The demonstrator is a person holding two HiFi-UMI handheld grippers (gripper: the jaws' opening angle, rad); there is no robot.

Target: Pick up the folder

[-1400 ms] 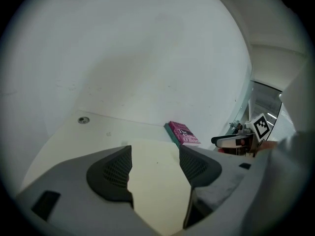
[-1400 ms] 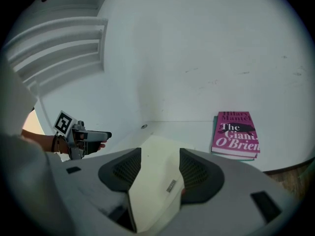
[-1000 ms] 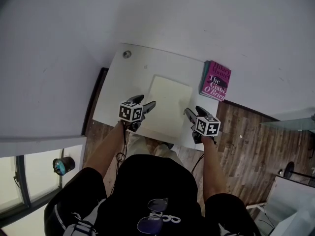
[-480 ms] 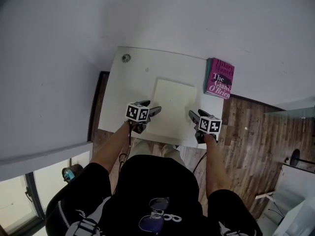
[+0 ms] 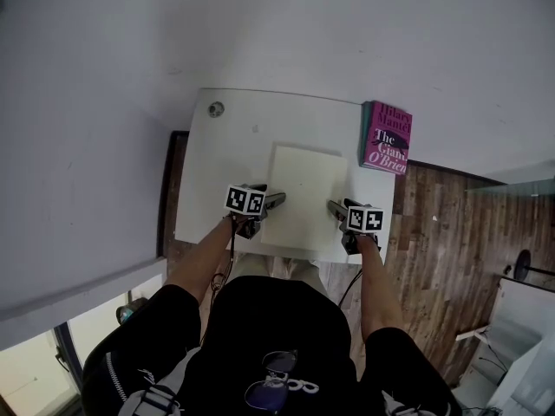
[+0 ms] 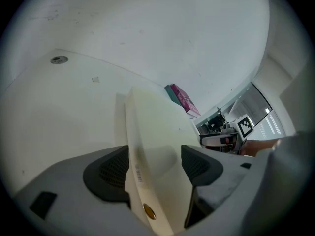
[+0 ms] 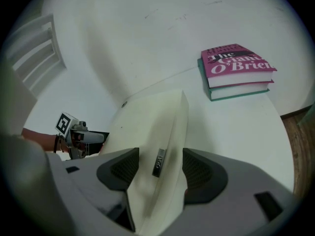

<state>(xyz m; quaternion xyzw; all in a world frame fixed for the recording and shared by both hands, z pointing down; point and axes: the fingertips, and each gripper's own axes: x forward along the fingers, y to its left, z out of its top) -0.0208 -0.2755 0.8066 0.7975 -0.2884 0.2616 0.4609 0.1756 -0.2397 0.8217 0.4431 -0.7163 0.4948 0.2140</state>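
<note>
Pointing lengthwise toward the wall, cream folder (image 5: 303, 189) on tabletop (image 5: 232, 141); left tongs (image 5: 277, 199) wide astride one edge, right tongs (image 5: 331, 206) opening astride the other.

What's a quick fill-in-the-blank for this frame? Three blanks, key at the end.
1. The left gripper has the cream ____ between its jaws.
2. The pink book lies on a teal book at the table's far ____ corner.
3. The round grommet sits near the table's far ____ corner.
Missing words: folder; right; left.
</note>
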